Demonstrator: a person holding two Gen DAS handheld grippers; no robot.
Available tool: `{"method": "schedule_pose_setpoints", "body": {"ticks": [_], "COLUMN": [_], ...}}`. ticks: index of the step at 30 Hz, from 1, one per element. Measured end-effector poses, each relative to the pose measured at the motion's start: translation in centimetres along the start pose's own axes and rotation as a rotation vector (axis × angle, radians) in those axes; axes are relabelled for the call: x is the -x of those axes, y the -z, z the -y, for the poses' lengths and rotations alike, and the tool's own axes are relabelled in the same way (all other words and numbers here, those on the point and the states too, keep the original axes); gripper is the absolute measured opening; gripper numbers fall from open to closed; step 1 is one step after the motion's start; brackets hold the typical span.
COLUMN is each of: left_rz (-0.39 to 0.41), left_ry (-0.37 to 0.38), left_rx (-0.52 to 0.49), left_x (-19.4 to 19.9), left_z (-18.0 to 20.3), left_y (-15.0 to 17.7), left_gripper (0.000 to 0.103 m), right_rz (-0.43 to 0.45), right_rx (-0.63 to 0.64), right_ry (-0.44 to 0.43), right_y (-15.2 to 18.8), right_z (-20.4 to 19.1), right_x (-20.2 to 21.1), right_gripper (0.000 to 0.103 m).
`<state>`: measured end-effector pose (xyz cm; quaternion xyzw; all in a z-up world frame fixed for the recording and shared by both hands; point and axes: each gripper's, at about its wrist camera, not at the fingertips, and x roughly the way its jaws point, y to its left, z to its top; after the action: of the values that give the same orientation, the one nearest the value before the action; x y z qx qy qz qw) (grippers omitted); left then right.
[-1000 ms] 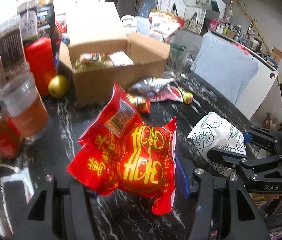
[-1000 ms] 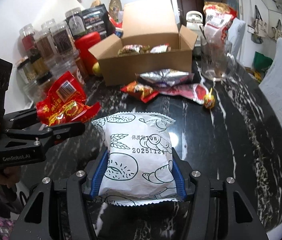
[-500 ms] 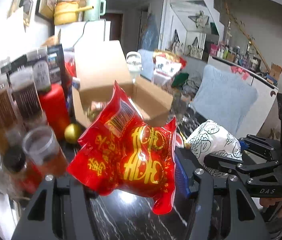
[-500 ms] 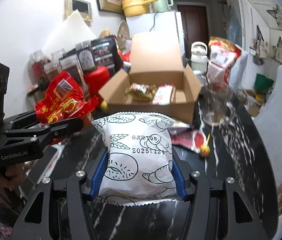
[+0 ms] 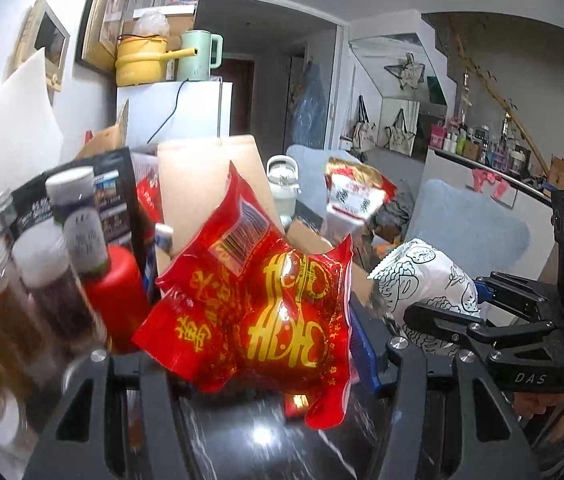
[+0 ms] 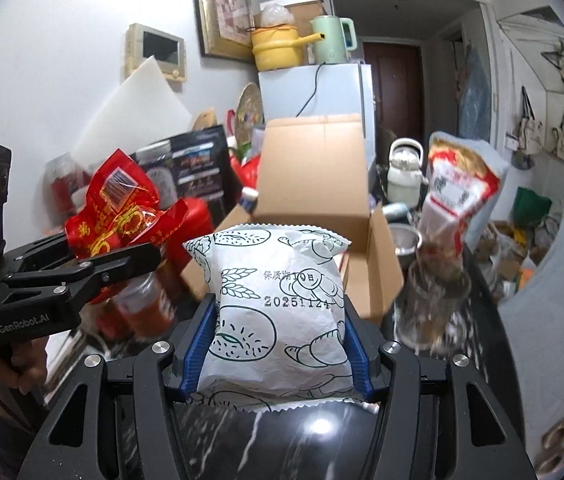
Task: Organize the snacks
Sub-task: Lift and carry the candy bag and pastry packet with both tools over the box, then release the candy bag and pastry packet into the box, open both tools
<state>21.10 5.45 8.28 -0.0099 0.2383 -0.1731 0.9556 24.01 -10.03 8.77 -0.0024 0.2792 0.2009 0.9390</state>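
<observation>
My left gripper (image 5: 260,344) is shut on a red snack bag with gold lettering (image 5: 258,304), held up off the black marble table (image 5: 242,440). My right gripper (image 6: 278,344) is shut on a white snack bag with green line drawings (image 6: 282,312), its blue pads pressing both sides. The open cardboard box (image 6: 317,184) stands just behind both bags, its flap upright; its inside is mostly hidden by the bags. In the left wrist view the white bag (image 5: 421,280) and right gripper (image 5: 457,320) sit to the right. In the right wrist view the red bag (image 6: 122,208) is at left.
Jars with white lids (image 5: 46,280) and a red bottle (image 5: 116,296) crowd the table's left side. A glass (image 6: 433,300) and a red-and-white bag (image 6: 461,184) stand right of the box. A white kettle (image 6: 403,172) and a fridge (image 6: 321,96) lie behind.
Both grippers have risen with their bags and tilted up. The box, seen from above before, now sits lower in view and is largely covered by the bags; loose snacks on the table have dropped out of sight.
</observation>
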Motion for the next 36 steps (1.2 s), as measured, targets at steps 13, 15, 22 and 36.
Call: {"method": "schedule_pose_setpoints", "body": {"ticks": [13, 15, 22, 36], "left_rz": [0.013, 0.006, -0.044, -0.176], "left_ry": [-0.017, -0.033, -0.078, -0.194], "left_rx": [0.01, 0.008, 0.026, 0.065], "left_x": [-8.5, -10.0, -14.8, -22.0], "left_z": [-2.6, -3.0, -4.7, -7.4], "left_y": [-5.3, -5.7, -6.0, -4.9], "left_gripper": [0.057, 0.057, 0.057, 0.057], "right_rz": [0.024, 0.022, -0.016, -0.142], "right_rx": [0.015, 0.021, 0.018, 0.0], "right_ry": [0.005, 0.012, 0.017, 0.039], "right_y": [-6.5, -7.1, -8.1, -7.7], "right_z": [3.8, 4.3, 5.7, 7.4], "right_x": [-7.3, -8.5, -13.0, -21.4], "right_gripper": [0.057, 0.057, 0.058, 0.058]}}
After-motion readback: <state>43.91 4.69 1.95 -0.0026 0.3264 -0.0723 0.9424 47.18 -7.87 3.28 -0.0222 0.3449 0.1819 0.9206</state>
